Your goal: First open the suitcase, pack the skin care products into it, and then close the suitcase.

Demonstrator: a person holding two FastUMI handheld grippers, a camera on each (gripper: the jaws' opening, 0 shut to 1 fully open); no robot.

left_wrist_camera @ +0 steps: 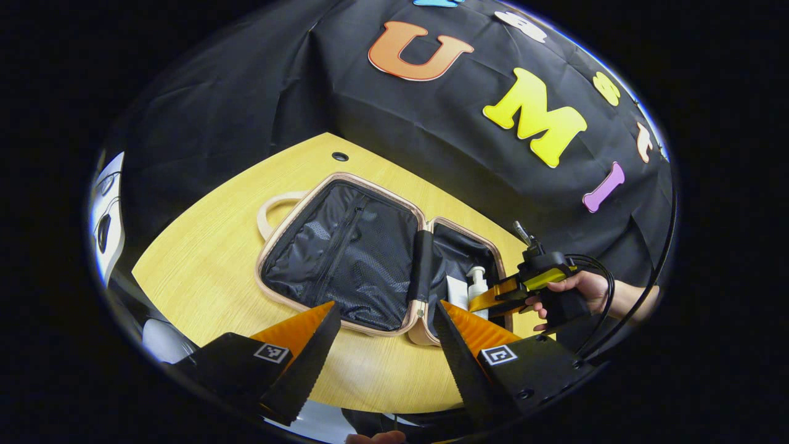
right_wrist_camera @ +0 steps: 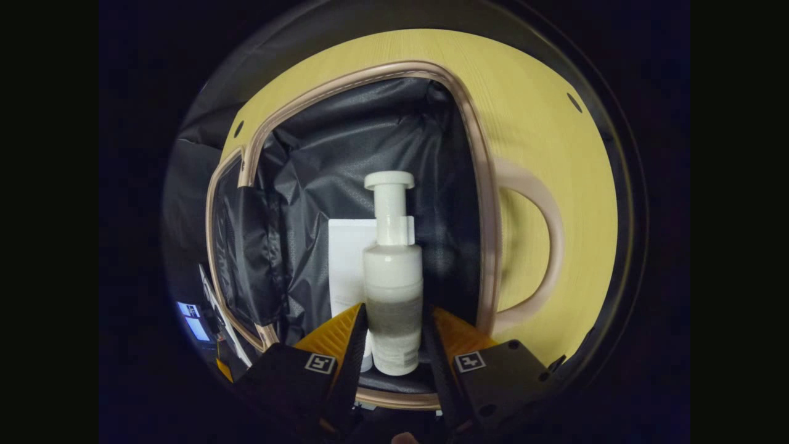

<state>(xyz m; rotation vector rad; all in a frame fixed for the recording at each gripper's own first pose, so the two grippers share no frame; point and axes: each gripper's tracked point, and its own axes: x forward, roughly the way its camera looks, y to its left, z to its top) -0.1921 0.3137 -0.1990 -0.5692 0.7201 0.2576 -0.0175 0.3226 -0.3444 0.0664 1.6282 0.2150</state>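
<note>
The beige suitcase (left_wrist_camera: pixel 370 180) lies open on the wooden table, its black mesh-lined lid spread flat to the left in the left gripper view. In the deeper half lie a white tube (left_wrist_camera: pixel 457 291) and a white pump bottle (left_wrist_camera: pixel 476 280). My right gripper (left_wrist_camera: pixel 478 301) reaches into that half. In the right gripper view my right gripper (right_wrist_camera: pixel 394 311) is shut on the lower body of the pump bottle (right_wrist_camera: pixel 392 271), with the tube (right_wrist_camera: pixel 345 265) just behind it inside the suitcase (right_wrist_camera: pixel 481 185). My left gripper (left_wrist_camera: pixel 387 308) hangs open above the suitcase's near edge, holding nothing.
The table (left_wrist_camera: pixel 203 259) has a small round hole (left_wrist_camera: pixel 339 156) near its far side. A hand (left_wrist_camera: pixel 585 290) holds the right gripper, with a black cable trailing from it. The suitcase's handles (right_wrist_camera: pixel 548 246) rest on the tabletop. The table's front edge runs just below my left fingers.
</note>
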